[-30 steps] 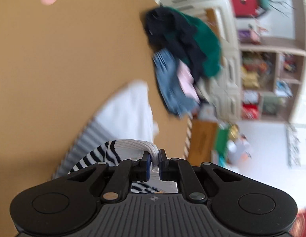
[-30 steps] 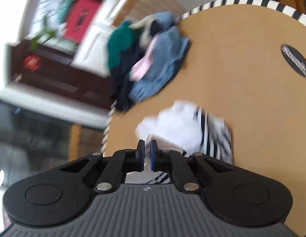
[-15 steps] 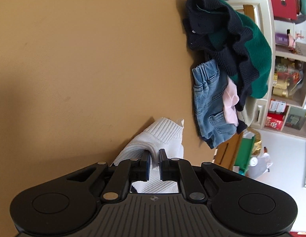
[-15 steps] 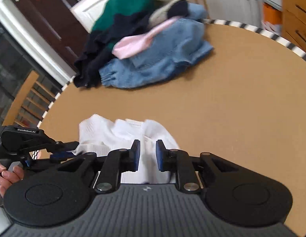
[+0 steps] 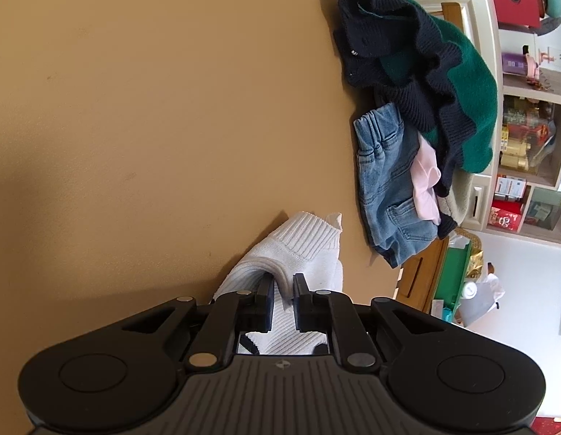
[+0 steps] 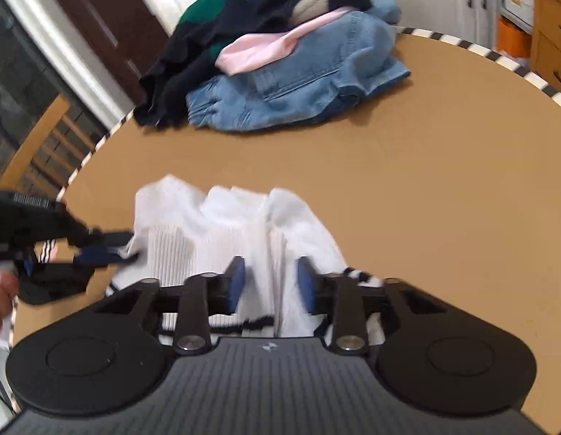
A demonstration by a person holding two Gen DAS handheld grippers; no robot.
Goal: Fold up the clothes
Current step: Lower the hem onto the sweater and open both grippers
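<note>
A white ribbed knit garment with dark stripes [image 6: 237,224] lies bunched on the tan round table [image 6: 443,181], near its front-left edge. My left gripper [image 5: 283,290] is shut on a fold of this white garment [image 5: 298,246]; it also shows at the left of the right wrist view [image 6: 103,246], pinching the garment's edge. My right gripper [image 6: 269,281] is open, its jaws apart over the garment's near part, with the ribbed cloth between them.
A pile of clothes sits at the table's far side: blue jeans [image 6: 298,83], a pink piece [image 6: 258,50], a navy and green sweater [image 6: 237,11]; the same pile shows in the left wrist view [image 5: 418,116]. A wooden chair [image 6: 37,141] stands beyond the striped table rim.
The garment came down from the air onto the table. My right gripper has opened from shut and let go of it. My left gripper stays shut on the fold.
</note>
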